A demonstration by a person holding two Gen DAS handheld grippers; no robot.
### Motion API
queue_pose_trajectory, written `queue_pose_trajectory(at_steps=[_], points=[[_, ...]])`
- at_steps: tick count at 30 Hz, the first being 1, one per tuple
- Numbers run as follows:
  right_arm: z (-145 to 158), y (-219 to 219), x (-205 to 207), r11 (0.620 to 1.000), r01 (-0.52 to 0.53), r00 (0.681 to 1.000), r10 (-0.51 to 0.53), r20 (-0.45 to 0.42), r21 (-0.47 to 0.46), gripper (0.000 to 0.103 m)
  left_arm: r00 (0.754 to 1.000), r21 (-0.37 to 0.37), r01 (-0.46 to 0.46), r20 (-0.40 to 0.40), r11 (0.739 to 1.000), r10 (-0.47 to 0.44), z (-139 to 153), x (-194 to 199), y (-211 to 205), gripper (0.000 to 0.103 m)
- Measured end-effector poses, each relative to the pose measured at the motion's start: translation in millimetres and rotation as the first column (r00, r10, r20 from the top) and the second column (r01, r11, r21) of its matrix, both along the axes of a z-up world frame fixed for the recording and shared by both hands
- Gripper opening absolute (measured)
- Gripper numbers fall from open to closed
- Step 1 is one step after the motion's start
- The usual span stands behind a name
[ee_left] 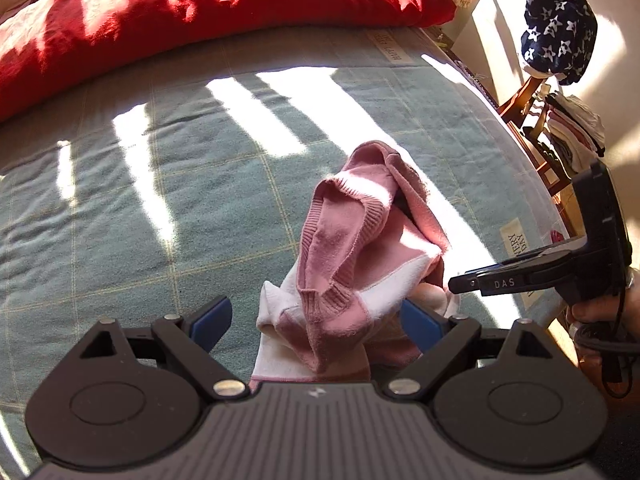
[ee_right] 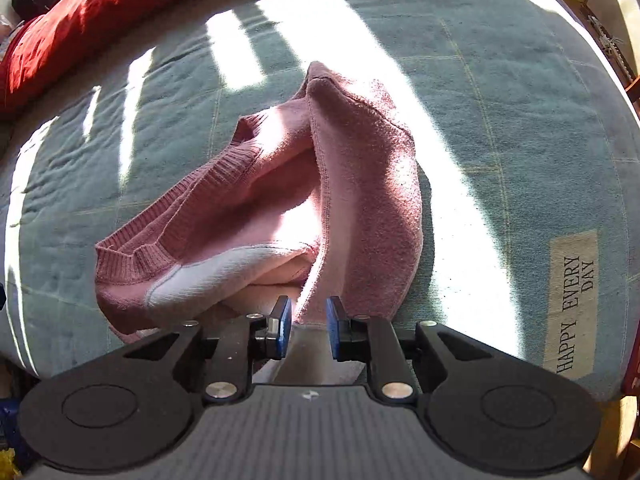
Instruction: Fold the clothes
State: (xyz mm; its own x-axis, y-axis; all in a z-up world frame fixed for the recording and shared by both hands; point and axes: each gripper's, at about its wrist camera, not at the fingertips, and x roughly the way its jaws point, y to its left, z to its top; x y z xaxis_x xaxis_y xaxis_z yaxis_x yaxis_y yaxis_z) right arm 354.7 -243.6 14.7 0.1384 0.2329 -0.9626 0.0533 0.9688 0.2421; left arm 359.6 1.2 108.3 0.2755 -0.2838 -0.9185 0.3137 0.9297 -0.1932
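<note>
pink sweater (ee_right: 256,216) bunched between left gripper's (ee_left: 316,320) wide jaws, right gripper's (ee_right: 308,330) narrower gap.

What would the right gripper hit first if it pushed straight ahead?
The pink sweater: its fleecy fold lies directly in front of the right gripper, apparently almost touching, with the green blanket beyond.

- A bed is covered by a green checked blanket (ee_left: 120,208), crossed by sunlight bars.
- A red quilt (ee_left: 180,12) is heaped along its far edge.
- A wooden chair (ee_left: 532,120), hung with star-print cloth (ee_left: 560,32), is seen beside the bed.
</note>
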Motion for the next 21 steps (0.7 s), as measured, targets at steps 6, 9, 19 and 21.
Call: queue_pose_trajectory(at_steps=[6, 9, 19, 21], points=[[-16, 12, -8, 0.996, 0.070, 0.997, -0.073, -0.032, -0.061, 0.025, 0.996, 0.012, 0.079, -0.050, 0.997, -0.078, -21, 5, -6, 0.091], [-15, 11, -11, 0.989, 0.117, 0.992, -0.120, -0.025, -0.092, 0.025, 0.992, 0.006, 0.115, -0.055, 0.993, -0.115, -26, 11, -5, 0.091], [-29, 22, 6, 0.975, 0.125, 0.992, -0.126, 0.006, -0.185, 0.005, 0.983, -0.024, 0.170, -0.068, 0.985, -0.171, -37, 25, 7, 0.091], [-24, 21, 3, 0.971, 0.068, 0.998, -0.066, 0.017, -0.230, 0.004, 0.984, -0.020, 0.165, -0.069, 0.986, -0.166, -38, 29, 11, 0.091]])
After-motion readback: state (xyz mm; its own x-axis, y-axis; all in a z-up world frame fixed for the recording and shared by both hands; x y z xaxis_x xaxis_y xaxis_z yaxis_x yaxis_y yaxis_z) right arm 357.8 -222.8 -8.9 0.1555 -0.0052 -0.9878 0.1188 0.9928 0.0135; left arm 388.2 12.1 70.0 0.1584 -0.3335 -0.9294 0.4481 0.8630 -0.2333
